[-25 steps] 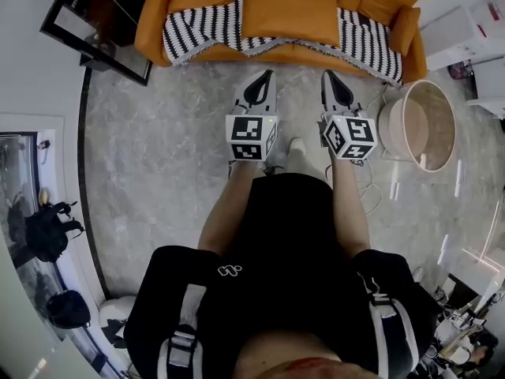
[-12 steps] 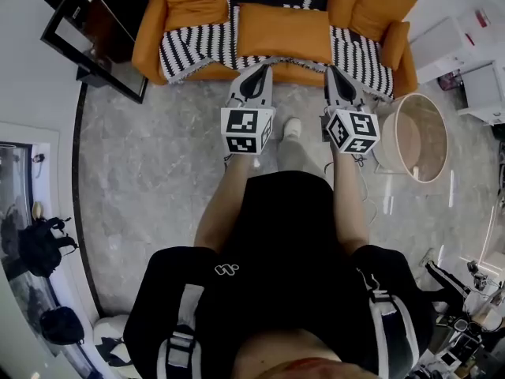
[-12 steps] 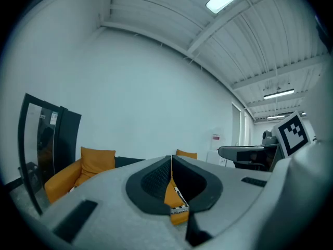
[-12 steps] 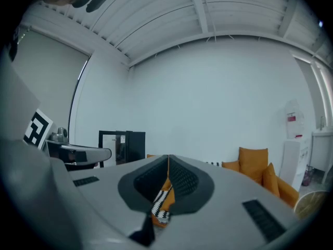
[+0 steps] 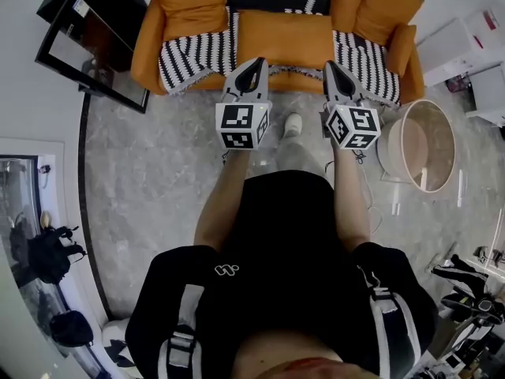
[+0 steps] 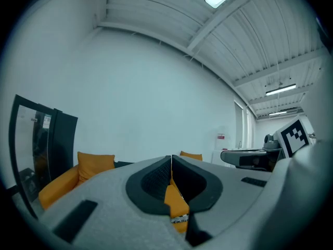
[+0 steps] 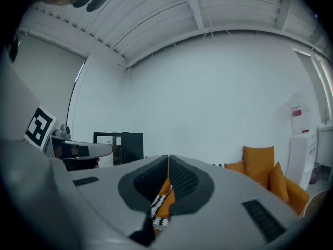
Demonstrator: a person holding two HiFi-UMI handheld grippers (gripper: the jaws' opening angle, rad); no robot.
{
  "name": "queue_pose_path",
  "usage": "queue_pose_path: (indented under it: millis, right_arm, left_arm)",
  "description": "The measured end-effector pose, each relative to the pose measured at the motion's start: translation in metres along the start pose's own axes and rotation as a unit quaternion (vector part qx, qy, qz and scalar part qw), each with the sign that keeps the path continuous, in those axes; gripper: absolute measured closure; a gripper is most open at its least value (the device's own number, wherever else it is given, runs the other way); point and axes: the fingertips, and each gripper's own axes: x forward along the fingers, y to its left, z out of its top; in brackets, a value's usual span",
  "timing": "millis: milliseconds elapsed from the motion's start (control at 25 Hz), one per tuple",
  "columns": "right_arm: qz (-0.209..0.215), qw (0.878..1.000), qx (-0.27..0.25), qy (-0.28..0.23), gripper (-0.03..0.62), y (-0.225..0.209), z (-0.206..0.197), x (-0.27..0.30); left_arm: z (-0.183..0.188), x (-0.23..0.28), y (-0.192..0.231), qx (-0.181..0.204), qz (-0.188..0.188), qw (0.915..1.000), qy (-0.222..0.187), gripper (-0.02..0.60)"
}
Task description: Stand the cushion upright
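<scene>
1. cushion [image 5: 286,30], orange and rectangular, lies flat in the middle of the seat of the sofa [image 5: 147,42]. striped blanket [image 5: 189,50] shows on either side of it. its long axis runs side to side along the seat, across the line the grippers point along.
2. left gripper [image 5: 256,61] has its jaws pressed together with nothing between them. its own view shows only a sliver of orange sofa far beyond the closed tips.
3. right gripper [image 5: 331,65] is the same: jaws together and empty, with orange and striped fabric seen past them, not held.
4. both grippers are held level and side by side, pointing straight at the sofa. the cushion lies directly ahead of them.
5. in the head view the left tips line up near the cushion's left front corner and the right tips near its right front corner. the front long edge spans the gap between the two tools, and neither hand looks clearly nearer.
6. no view shows either gripper touching the cushion, and the tips appear to be at about the sofa's front edge.
7. judgement: standing it up likely calls for opening the jaws, taking the near long edge at both ends, and tipping the cushion up toward the backrest.
</scene>
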Motion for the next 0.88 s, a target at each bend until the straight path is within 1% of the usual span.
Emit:
queue_pose_path:
  millis: [160, 280, 400, 480, 560, 640, 800, 880]
  right_arm:
    - [0.009, 1.000, -0.010, 0.012, 0.583, -0.030, -0.004, 0.037]
    - [0.019, 1.000, -0.005, 0.024, 0.583, -0.066, -0.012, 0.067]
    - [0.024, 0.999, 0.007, 0.030, 0.583, -0.107, -0.013, 0.096]
    - [0.030, 0.999, -0.007, 0.027, 0.583, -0.127, -0.006, 0.123]
    - [0.045, 0.998, -0.017, 0.031, 0.583, -0.140, -0.005, 0.155]
    - [0.060, 0.997, -0.015, 0.042, 0.583, -0.153, -0.011, 0.181]
    - [0.084, 0.995, -0.007, 0.057, 0.583, -0.191, -0.018, 0.213]
    - [0.086, 0.994, 0.003, 0.065, 0.583, -0.210, -0.025, 0.225]
  left_arm:
    - [-0.003, 0.050, 0.007, -0.001, 0.002, 1.0000, 0.010, 0.571]
    - [-0.007, 0.096, 0.008, -0.010, 0.007, 0.9998, 0.018, 0.571]
    - [-0.007, 0.145, 0.002, -0.032, -0.005, 0.9993, 0.020, 0.571]
    - [-0.005, 0.177, 0.005, -0.035, -0.010, 0.9990, 0.025, 0.571]
    - [-0.006, 0.209, 0.015, -0.037, -0.001, 0.9988, 0.033, 0.571]
    - [-0.012, 0.237, 0.020, -0.038, 0.015, 0.9980, 0.048, 0.571]
    - [-0.023, 0.284, 0.017, -0.040, 0.033, 0.9967, 0.063, 0.571]
    - [-0.028, 0.301, 0.017, -0.040, 0.041, 0.9959, 0.070, 0.571]
